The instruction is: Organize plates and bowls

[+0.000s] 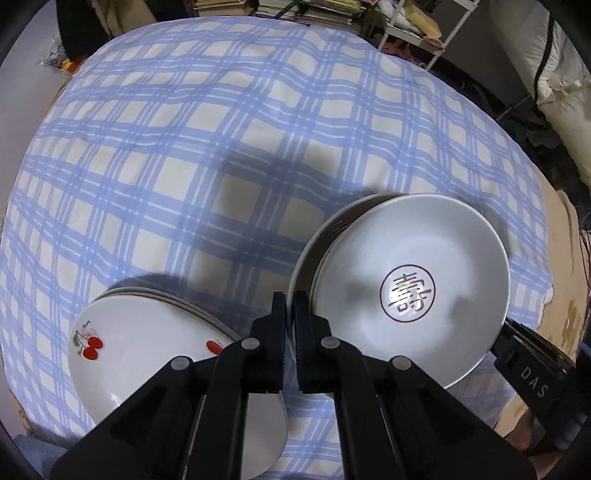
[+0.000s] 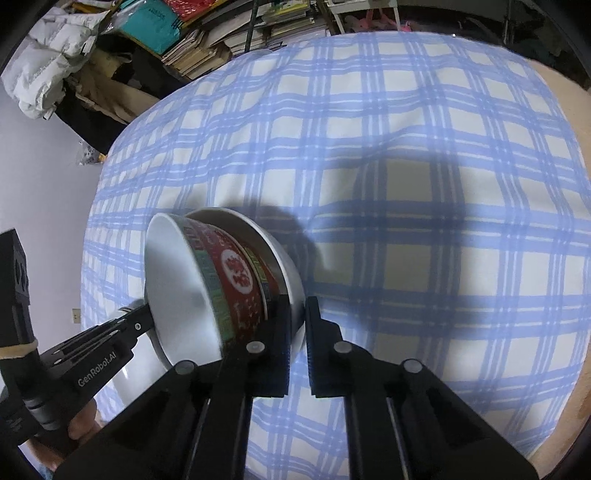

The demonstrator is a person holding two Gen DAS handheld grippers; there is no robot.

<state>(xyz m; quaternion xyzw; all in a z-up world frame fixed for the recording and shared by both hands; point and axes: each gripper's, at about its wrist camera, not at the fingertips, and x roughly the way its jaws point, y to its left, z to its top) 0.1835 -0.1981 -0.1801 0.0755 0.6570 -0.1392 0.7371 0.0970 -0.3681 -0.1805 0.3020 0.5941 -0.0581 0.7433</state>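
Note:
In the left wrist view my left gripper (image 1: 290, 314) is shut on the near rim of a white bowl with a red character (image 1: 408, 291), held tilted above the cloth with another bowl's rim behind it. A stack of cherry-pattern plates (image 1: 147, 354) lies at lower left. In the right wrist view my right gripper (image 2: 297, 321) is shut on the rim of a white bowl (image 2: 284, 266) with a red patterned bowl (image 2: 229, 280) nested in it. The left gripper (image 2: 136, 325) touches the patterned bowl's far rim; the right gripper's body (image 1: 532, 365) also shows.
A blue-and-white plaid cloth (image 1: 221, 147) covers the table. Books and shelving (image 2: 221, 40) stand behind it, with a white padded jacket (image 2: 48, 55) at the left. A metal rack (image 1: 417, 33) stands at the far right.

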